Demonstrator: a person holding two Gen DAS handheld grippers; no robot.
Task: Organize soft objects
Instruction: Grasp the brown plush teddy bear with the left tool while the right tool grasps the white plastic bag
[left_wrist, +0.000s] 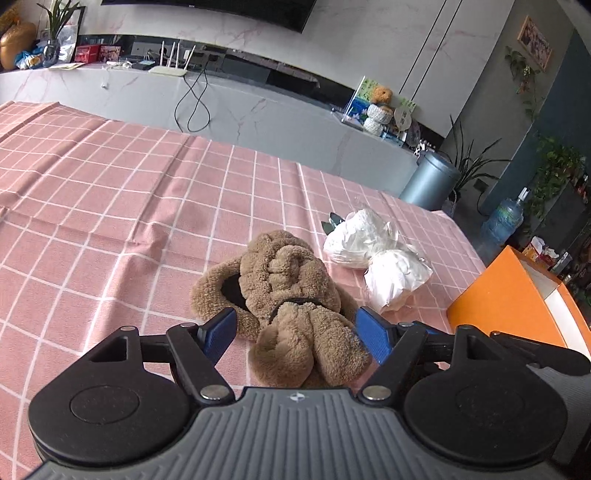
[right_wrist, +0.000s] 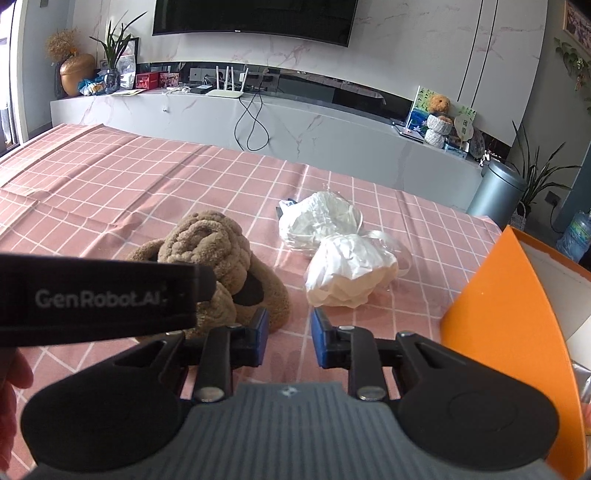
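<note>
Pink checked cloth (left_wrist: 110, 184); left claw (right_wrist: 110, 295) hides brown plush (right_wrist: 221, 240) partly.

You can read "GenRobot.AI" | white lettering on the black body of your left tool (right_wrist: 99, 297) | right wrist view | nothing else legible

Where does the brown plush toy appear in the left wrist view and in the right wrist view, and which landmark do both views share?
Left wrist view: the brown plush toy lies at lower centre, between the blue pads of the left gripper.
Right wrist view: the toy lies left of centre, partly behind the other gripper's black body.
Shared landmark: the white plastic bags, to the right of the toy in both.
</note>
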